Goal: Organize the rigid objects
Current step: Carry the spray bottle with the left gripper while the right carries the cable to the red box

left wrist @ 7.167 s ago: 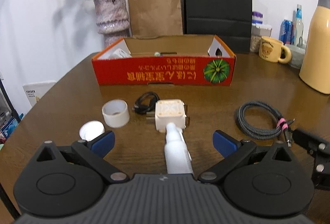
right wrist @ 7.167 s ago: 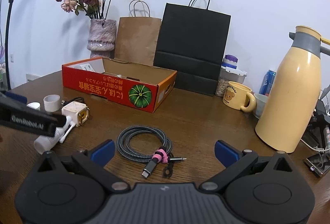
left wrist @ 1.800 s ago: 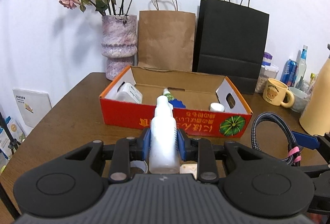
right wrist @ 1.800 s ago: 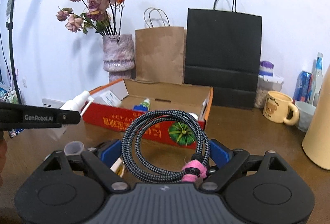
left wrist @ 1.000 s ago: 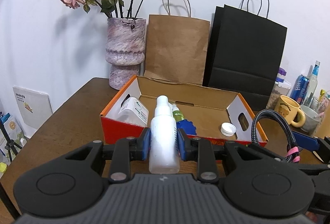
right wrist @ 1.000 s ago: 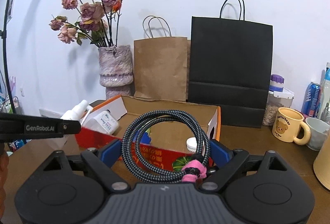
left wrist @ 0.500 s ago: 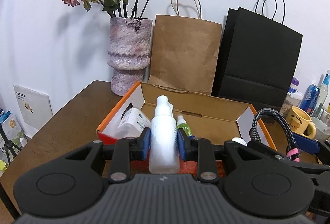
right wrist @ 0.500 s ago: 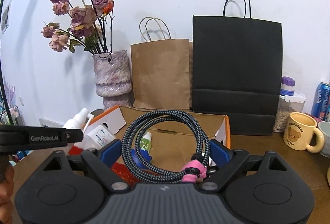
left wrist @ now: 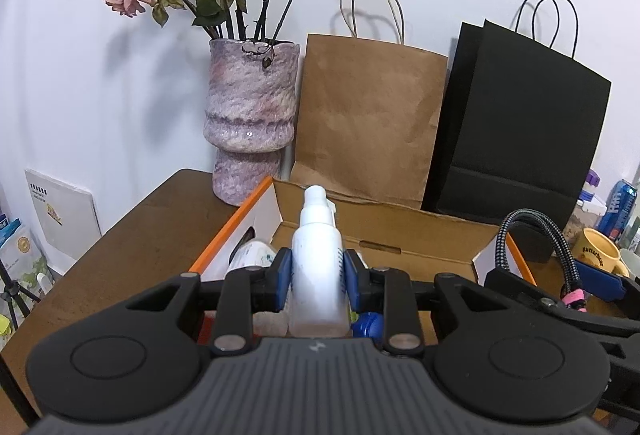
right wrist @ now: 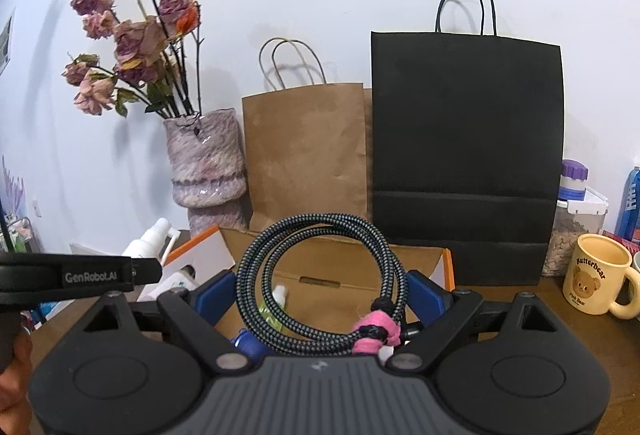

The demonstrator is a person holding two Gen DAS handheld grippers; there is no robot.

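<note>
Right now both loads are being carried over the cardboard box (left wrist: 384, 231) on the table (left wrist: 132, 227), so the step in hand looks like the drop-off. The left gripper (left wrist: 316, 275) is clamped on a white spray bottle (left wrist: 316, 259), which stands upright between the blue pads with its nozzle pointing toward the box's far wall. The right gripper (right wrist: 320, 291) has its jaws wide yet pressed against both sides of a coiled braided cable (right wrist: 320, 275), bound with a pink tie (right wrist: 374, 333); the coil hangs above the box's open middle. Inside the box a small green-labelled bottle (right wrist: 276, 299) and a white container (left wrist: 252, 255) already lie near the left end. Next, I judge, each hand needs to lower into a free patch of the box floor and then part its jaws, keeping the bottle clear of the container below it
</note>
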